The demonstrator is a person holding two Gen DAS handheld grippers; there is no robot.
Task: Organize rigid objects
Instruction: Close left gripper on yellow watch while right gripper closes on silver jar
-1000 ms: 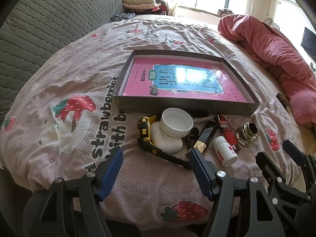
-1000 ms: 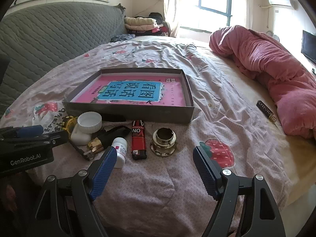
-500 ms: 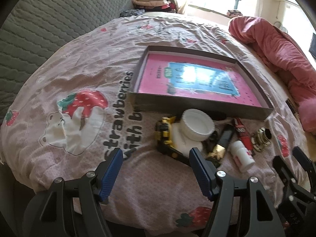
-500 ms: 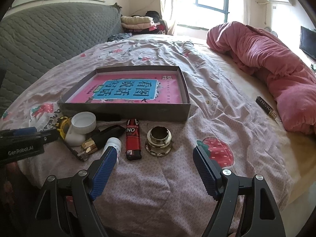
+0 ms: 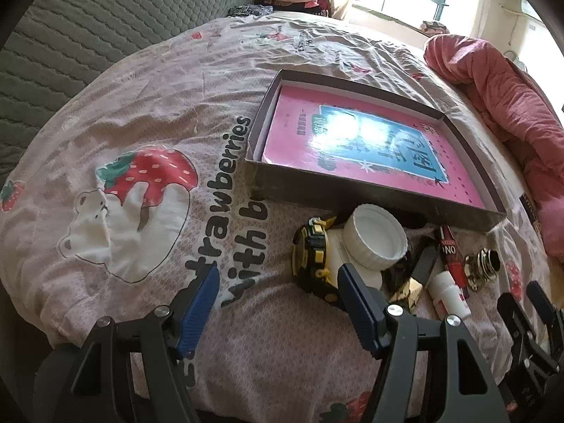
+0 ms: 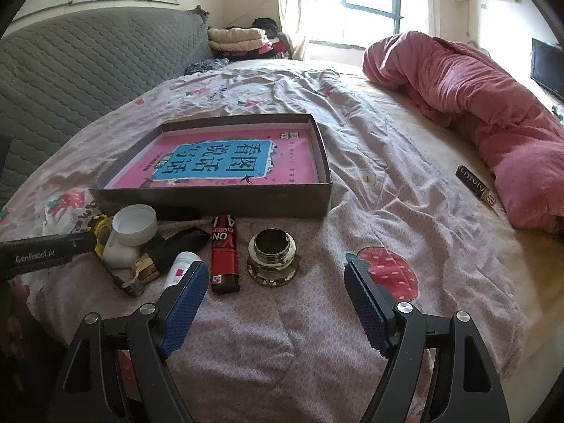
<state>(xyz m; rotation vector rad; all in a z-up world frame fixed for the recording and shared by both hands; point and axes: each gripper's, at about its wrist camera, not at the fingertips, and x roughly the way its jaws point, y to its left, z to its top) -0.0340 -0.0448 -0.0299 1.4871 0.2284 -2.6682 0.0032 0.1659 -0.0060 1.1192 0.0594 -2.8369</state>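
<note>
- Currently the left gripper [image 5: 278, 289] hovers released over the bed sheet [image 5: 141, 112], its blue pads spread wide with nothing between them.
- Likewise the right gripper [image 6: 273, 283] is released and holds nothing, near the bed's front edge.
- Just ahead lies a dark shallow box [image 6: 215, 199] with a pink book [image 6: 225, 164] flat inside.
- Crowded against the box's near wall: a yellow-black tape measure [image 5: 313, 257], a white jar [image 5: 373, 236] tipped on its side, a black-and-gold tube [image 6: 169, 250], a small white bottle [image 6: 178, 269], a red lighter [image 6: 224, 253] and a gold-rimmed round cap [image 6: 273, 253].
- The small white bottle sits partly behind the right gripper's left pad.
- Well apart, a dark bar [image 6: 474, 185] rests beside the pink quilt [image 6: 476, 102].
</note>
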